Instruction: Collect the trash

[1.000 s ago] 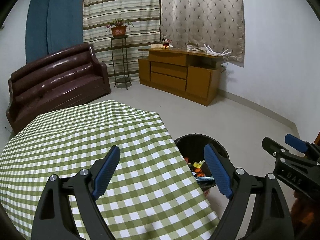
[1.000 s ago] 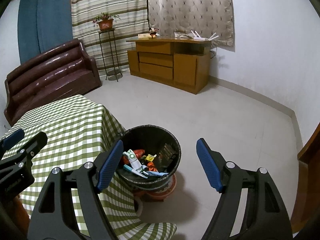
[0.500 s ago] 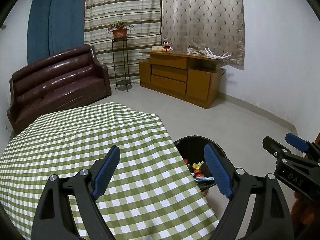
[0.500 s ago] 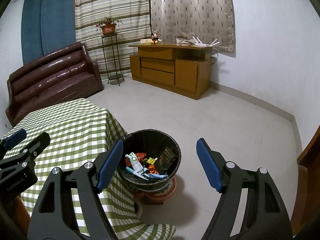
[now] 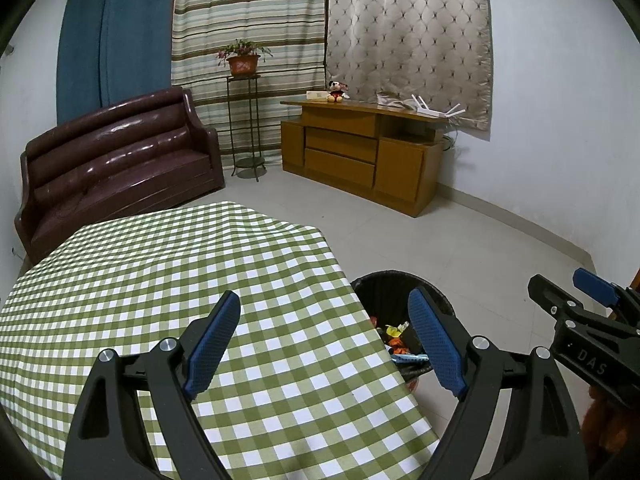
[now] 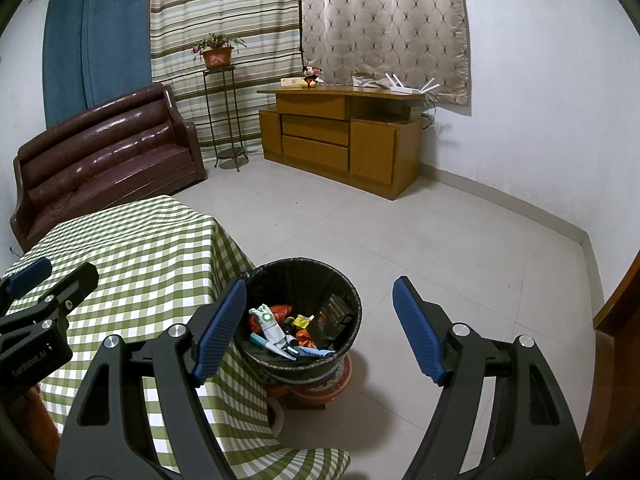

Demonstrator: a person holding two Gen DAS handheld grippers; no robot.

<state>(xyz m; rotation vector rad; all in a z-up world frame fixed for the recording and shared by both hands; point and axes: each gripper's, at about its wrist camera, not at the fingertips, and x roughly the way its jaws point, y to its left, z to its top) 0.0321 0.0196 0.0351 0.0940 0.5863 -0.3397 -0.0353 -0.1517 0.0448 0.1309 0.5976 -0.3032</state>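
Left gripper: the left gripper (image 5: 324, 344) is held above the checked tablecloth (image 5: 160, 280), its 2 blue pads (image 5: 212, 344) spread wide with nothing between them.

Right gripper: the right gripper (image 6: 320, 332) is held over the floor beside the table, jaws likewise spread and empty; the black bin (image 6: 344, 292) is framed between its fingers.

Trash location: the trash (image 6: 280, 328) is seen inside the bin, which stands on a red base (image 6: 320, 388) just beside the draped table edge. A green-and-white wrapper, orange scraps, a yellow piece, a dark box and a blue-tipped tube can be made out there.

Table state: no loose item is seen on the visible part of the tablecloth; the strip nearest the camera is hidden behind the gripper bodies.

Step judged: collection is judged to be at or near its end, so a check for leftovers is what remains.

How it is done well: both cameras are best swept slowly over the hidden near edge of the cloth and the floor around the bin. Jaws are best kept spread until a piece is centred between the pads.

Risk: the cloth could be snagged and dragged if a pad is lowered onto it.

Bin handling: the bin looks light and perched on its base, so knocks against its rim are to be avoided.
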